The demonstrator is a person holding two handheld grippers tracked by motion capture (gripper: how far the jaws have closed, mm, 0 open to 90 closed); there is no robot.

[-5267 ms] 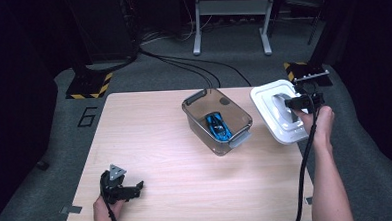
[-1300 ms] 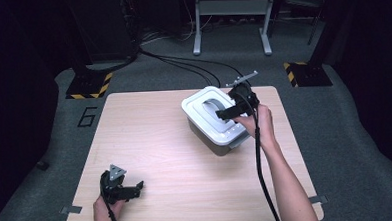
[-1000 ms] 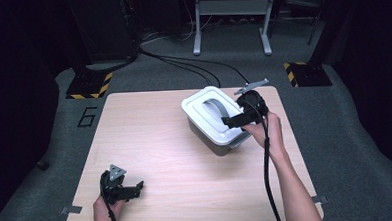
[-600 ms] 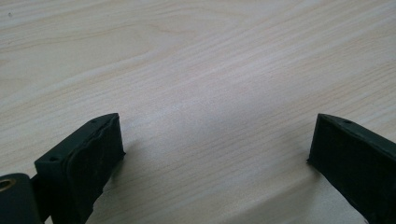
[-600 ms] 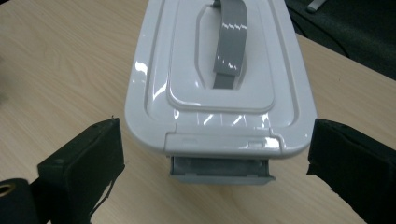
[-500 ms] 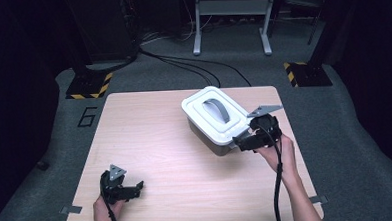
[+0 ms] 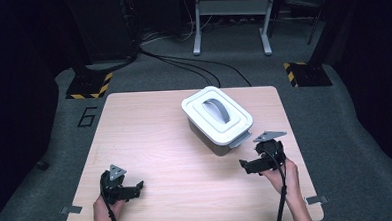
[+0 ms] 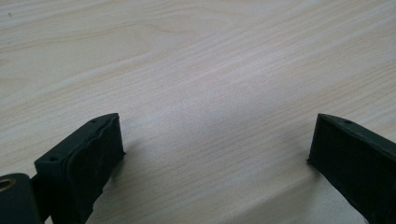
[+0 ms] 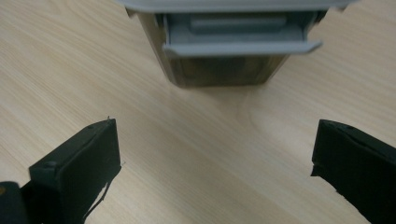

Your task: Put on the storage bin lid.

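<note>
Right of centre in the high view, a storage box sits on the wooden table, set at a slant to the table's edges. Its white lid is seated flat on top, a grey handle running along the middle. The walls under the lid are dark and see-through, but what is inside cannot be made out from here. In the right gripper view the box fills the top of the frame, and a grey latch on its near end sticks outward rather than lying flat against the wall.

The right gripper sits at the lower right of the high view, just below the box's near corner and clear of it. Its jaws have just been opening and stand spread wide, with nothing between them but bare wood; they touch neither box nor latch.

The left gripper is at the lower left of the high view, low over the table and well apart from the box. Its jaws are also wide apart and hold nothing, with plain tabletop between them in its own view.
</note>
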